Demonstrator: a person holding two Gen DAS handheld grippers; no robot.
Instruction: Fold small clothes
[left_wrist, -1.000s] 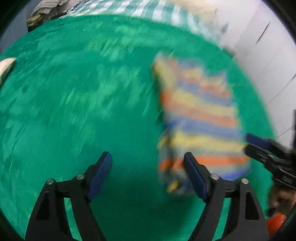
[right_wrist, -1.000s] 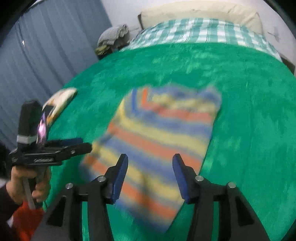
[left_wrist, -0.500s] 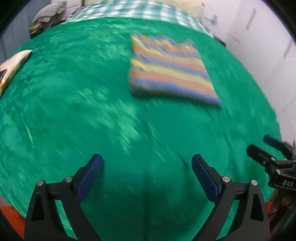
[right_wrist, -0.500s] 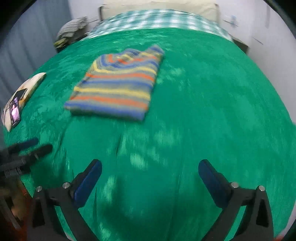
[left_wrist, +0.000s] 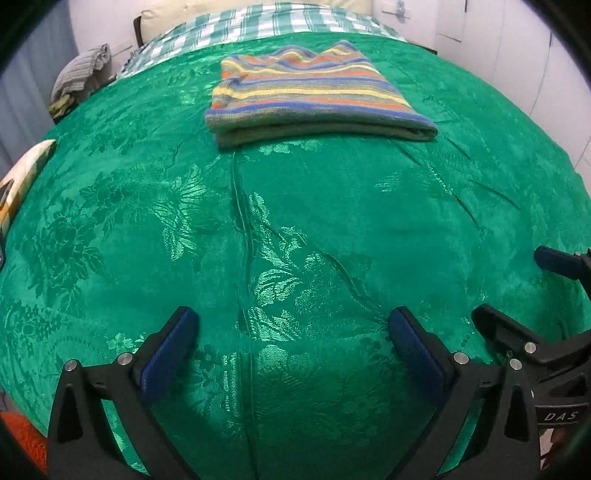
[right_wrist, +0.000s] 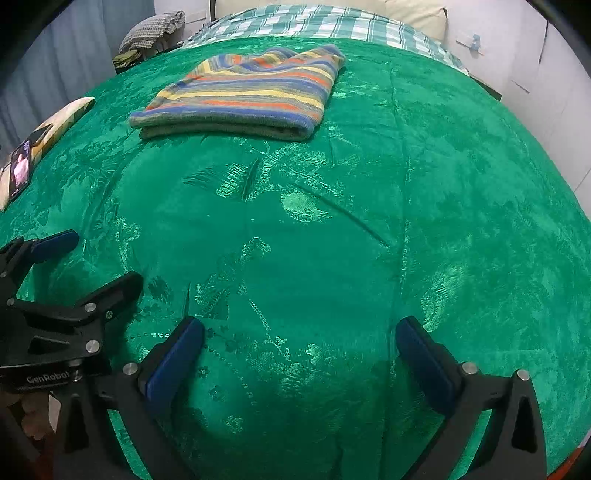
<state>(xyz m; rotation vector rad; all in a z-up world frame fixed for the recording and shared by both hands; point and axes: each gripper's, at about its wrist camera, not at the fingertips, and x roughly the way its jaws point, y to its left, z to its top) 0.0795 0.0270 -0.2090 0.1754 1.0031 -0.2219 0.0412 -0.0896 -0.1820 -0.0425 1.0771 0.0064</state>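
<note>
A striped knit garment (left_wrist: 310, 96), in blue, orange, yellow and grey, lies folded flat on the far part of the green bedspread (left_wrist: 295, 229). It also shows in the right wrist view (right_wrist: 243, 92). My left gripper (left_wrist: 291, 332) is open and empty, low over the near edge of the bed, far from the garment. My right gripper (right_wrist: 299, 339) is open and empty too, beside the left one. The right gripper shows at the right edge of the left wrist view (left_wrist: 524, 295). The left gripper shows at the left edge of the right wrist view (right_wrist: 85, 262).
A pillow with a phone (right_wrist: 20, 168) on it lies at the bed's left edge. A checked sheet (right_wrist: 317, 22) and a pillow lie at the head. A grey cloth pile (left_wrist: 79, 72) sits at the far left. White walls stand on the right.
Both grippers have pulled back from the garment to the near edge of the bed and opened wider. The garment now lies folded and still.
</note>
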